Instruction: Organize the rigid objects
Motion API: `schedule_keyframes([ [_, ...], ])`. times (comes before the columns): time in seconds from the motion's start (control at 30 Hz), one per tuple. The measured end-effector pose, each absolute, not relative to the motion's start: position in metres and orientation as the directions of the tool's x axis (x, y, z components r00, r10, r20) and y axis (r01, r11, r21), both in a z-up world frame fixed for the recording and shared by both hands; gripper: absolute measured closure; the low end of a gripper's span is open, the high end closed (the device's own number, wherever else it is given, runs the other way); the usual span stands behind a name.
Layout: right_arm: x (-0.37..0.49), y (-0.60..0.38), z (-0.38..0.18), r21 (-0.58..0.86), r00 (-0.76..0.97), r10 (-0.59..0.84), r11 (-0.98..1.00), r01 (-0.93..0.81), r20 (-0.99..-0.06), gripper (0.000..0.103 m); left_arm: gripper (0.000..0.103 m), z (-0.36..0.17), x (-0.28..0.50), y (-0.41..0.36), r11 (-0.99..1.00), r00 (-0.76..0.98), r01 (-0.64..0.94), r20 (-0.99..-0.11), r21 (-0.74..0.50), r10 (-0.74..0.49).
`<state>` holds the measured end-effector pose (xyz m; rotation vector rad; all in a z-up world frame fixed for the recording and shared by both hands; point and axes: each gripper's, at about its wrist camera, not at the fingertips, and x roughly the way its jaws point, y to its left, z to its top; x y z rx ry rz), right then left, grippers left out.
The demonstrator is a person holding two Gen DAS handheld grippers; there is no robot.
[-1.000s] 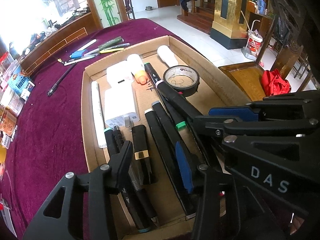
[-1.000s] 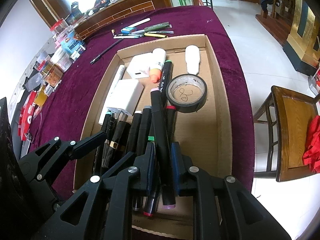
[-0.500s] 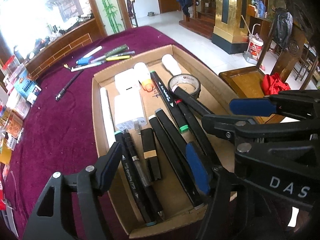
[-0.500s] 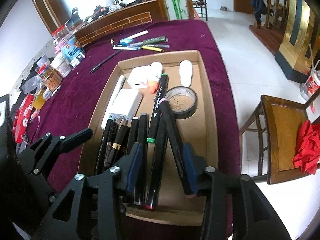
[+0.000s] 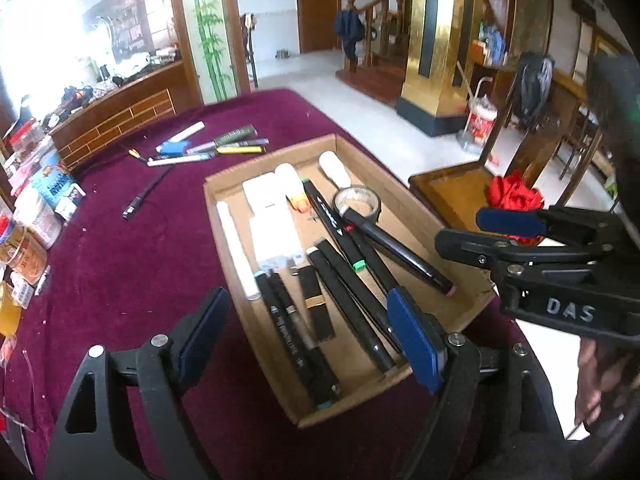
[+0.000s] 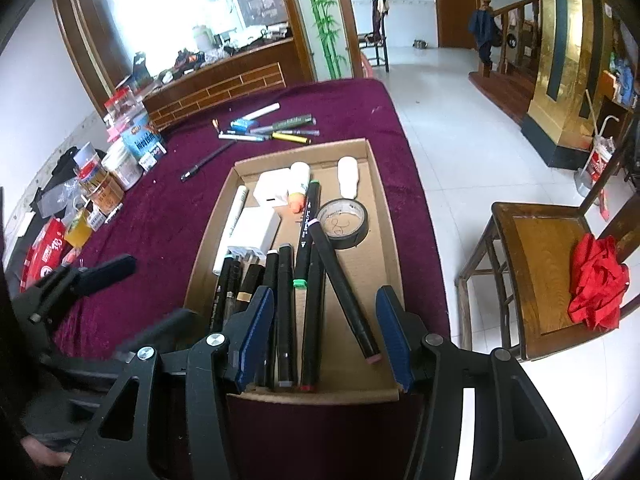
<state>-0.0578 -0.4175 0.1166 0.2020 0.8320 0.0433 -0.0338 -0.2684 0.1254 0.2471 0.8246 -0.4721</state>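
Observation:
A shallow cardboard tray (image 5: 400, 200) (image 6: 384, 200) lies on the maroon cloth. It holds several black markers in a row, a white charger (image 5: 276, 236), a white pen (image 5: 236, 248), two white tubes and a black tape roll (image 5: 358, 204) (image 6: 342, 224). One pink-tipped marker (image 5: 400, 252) (image 6: 344, 292) lies askew across the others, its far end resting on the tape roll. My left gripper (image 5: 308, 332) hovers above the tray's near end, jaws opening wide, nothing between them. My right gripper (image 6: 325, 336) hangs over the same end, jaws opening, also with nothing held.
Loose pens (image 5: 208, 146) and a black pen (image 5: 146, 198) lie on the cloth beyond the tray. Jars and packets (image 6: 104, 176) crowd the table's left edge. To the right, past the table edge, a wooden chair (image 6: 536, 248) carries a red cloth (image 6: 596, 280).
Both grippers rose and drew back from the tray while their jaws spread. The right one let go of the markers; the pink-tipped one now lies slanted in the tray.

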Motion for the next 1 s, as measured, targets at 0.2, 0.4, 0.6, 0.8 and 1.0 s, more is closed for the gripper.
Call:
schedule_keyframes([
  [0.2,-0.074,-0.404,0.119,0.179,0.691,0.095,0.983,0.050,-0.717,0.041,0.021,0.142,-0.054,-0.240,0.888,0.611,0.455,-0.747,0.063,-0.260],
  [0.4,-0.086,-0.383,0.125,0.135,0.705,0.068,0.990,0.041,-0.706,0.029,0.021,0.140,-0.064,-0.220,0.887,0.568,0.458,-0.785,0.049,-0.250],
  [0.6,-0.098,-0.360,0.128,0.121,0.719,0.076,0.993,0.011,-0.691,0.029,0.021,0.145,-0.078,-0.205,0.878,0.577,0.477,-0.767,0.038,-0.281],
  [0.8,-0.105,-0.344,0.124,0.114,0.719,0.081,0.993,-0.002,-0.691,0.029,0.021,0.147,-0.089,-0.199,0.867,0.584,0.493,-0.765,0.067,-0.272],
  [1.0,-0.111,-0.342,0.125,0.124,0.726,0.075,0.992,0.014,-0.684,0.029,0.021,0.146,-0.097,-0.201,0.855,0.589,0.510,-0.764,0.100,-0.262],
])
